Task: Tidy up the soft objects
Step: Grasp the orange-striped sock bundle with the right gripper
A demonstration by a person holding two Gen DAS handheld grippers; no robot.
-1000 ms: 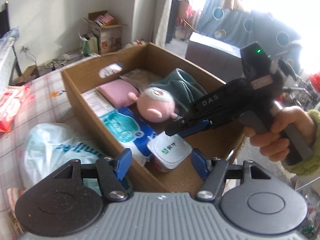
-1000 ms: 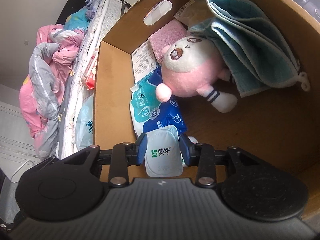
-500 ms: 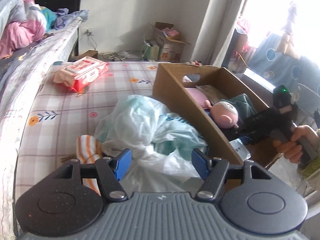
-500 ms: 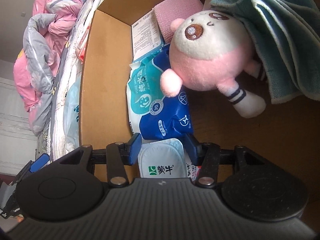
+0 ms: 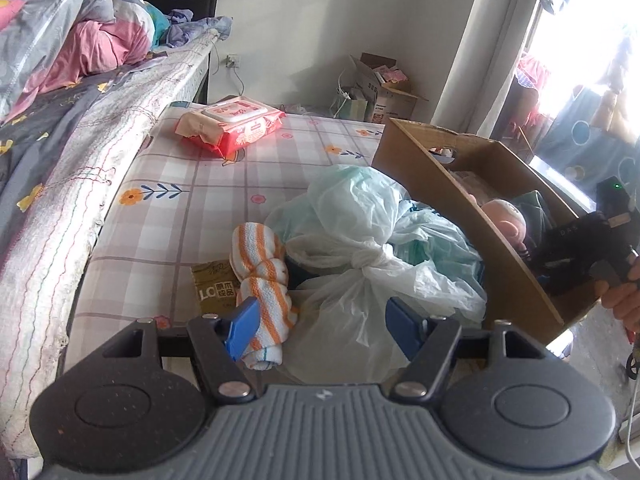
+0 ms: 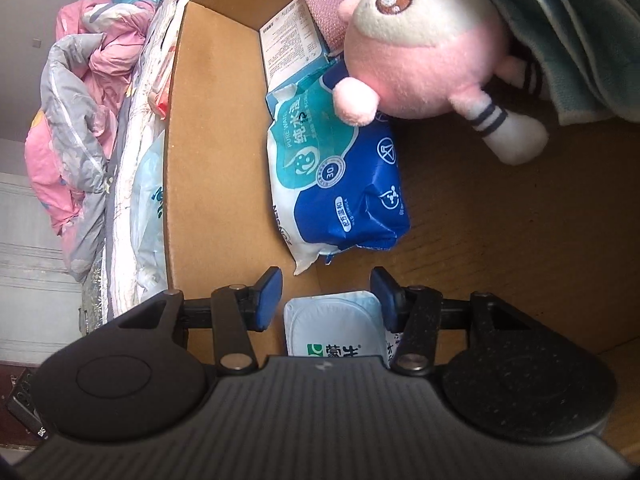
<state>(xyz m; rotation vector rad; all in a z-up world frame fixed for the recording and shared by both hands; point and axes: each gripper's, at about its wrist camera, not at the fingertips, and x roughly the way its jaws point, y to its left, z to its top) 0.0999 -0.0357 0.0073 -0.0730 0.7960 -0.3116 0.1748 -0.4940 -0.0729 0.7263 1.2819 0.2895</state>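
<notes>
A cardboard box [image 5: 460,216] stands at the right of the checked tablecloth [image 5: 180,200]. Inside the box [image 6: 216,140] lie a pink plush toy [image 6: 424,52], a blue and white wipes pack [image 6: 340,176], a teal towel [image 6: 580,40] and a pink cloth [image 6: 336,0]. A white yogurt cup [image 6: 332,328] rests on the box floor between the pads of my right gripper [image 6: 326,292], which stand clear of it. My left gripper [image 5: 322,320] hovers over a knotted plastic bag [image 5: 360,232] and a rolled orange-striped towel [image 5: 260,264]. Its jaws are opening and grip nothing.
A red wipes pack [image 5: 232,124] lies at the far side of the cloth, and a brown packet [image 5: 212,284] sits beside the striped towel. A bed with a pink and grey quilt [image 5: 60,40] runs along the left. A hand [image 5: 624,300] holds the right gripper over the box.
The left gripper swung away from the box to above the bag and striped towel. The right gripper let go of the yogurt cup, spread its jaws and moved deeper into the box.
</notes>
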